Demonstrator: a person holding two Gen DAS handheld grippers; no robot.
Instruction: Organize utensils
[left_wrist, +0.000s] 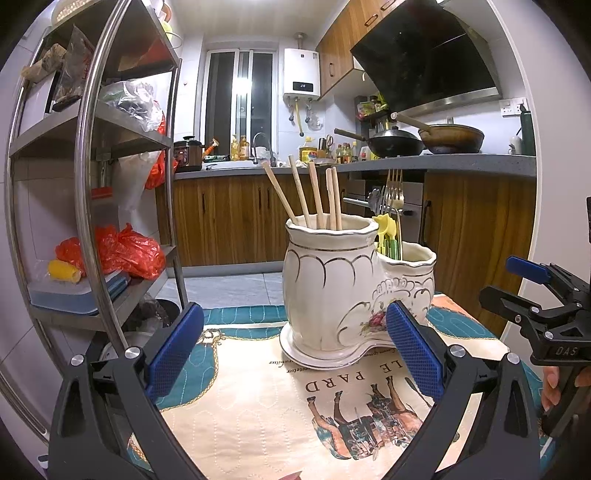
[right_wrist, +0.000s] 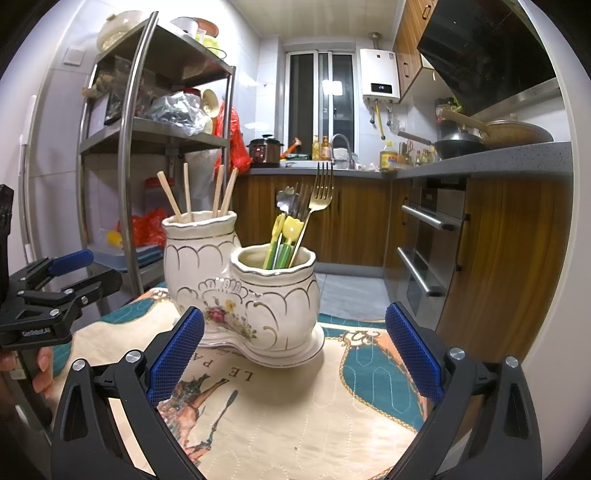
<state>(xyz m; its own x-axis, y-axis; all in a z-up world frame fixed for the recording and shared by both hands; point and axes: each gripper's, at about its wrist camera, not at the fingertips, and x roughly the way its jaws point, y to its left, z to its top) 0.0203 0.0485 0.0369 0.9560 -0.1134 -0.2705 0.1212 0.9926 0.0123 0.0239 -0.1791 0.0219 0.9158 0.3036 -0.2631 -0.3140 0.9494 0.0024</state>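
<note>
I see the ceramic holder (right_wrist: 240, 291) standing on the printed cloth (right_wrist: 295, 413), mid-table. Chopsticks (left_wrist: 314, 195) in taller compartment; forks (right_wrist: 319, 192) and spoon in lower one. Left gripper (left_wrist: 295, 354) jaws wide apart, empty. Right gripper (right_wrist: 295, 354) likewise, nothing held, both short of holder.

Two near, converging views of one holder (left_wrist: 343, 295)

Warm indoor light, sharp centre, fisheye-bent edges.
Glare spot on the window (left_wrist: 240, 107) glass; black vignette corners; soft shadows below it.
</note>
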